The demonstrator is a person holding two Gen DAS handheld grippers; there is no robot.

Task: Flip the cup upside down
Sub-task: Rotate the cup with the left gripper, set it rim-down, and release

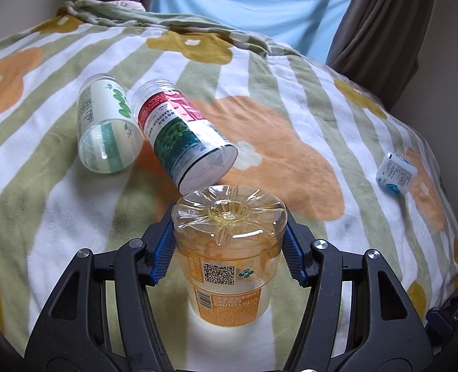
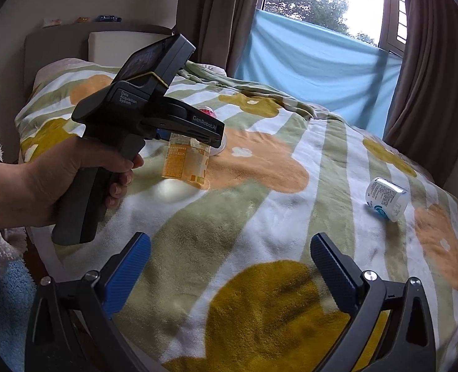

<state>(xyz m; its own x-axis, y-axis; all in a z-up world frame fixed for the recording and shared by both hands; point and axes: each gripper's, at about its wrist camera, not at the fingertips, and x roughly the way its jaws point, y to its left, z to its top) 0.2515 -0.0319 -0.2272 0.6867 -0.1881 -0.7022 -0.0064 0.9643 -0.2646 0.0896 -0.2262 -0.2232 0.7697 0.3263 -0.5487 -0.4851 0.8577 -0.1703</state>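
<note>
A clear cup with an orange label (image 1: 229,266) stands upside down on the flowered blanket (image 1: 291,161), its base up. My left gripper (image 1: 229,248) is shut on it, blue pads pressing both sides near the top. In the right wrist view the same cup (image 2: 185,164) sits under the hand-held left gripper (image 2: 195,138). My right gripper (image 2: 230,266) is open and empty above the blanket's near part.
Two cups lie on their sides behind the held one: a green-labelled one (image 1: 108,124) and a red-and-green one (image 1: 185,136). A small white-and-blue cup (image 1: 396,173) lies at the right, also in the right wrist view (image 2: 385,198). Curtains and a blue cloth hang behind.
</note>
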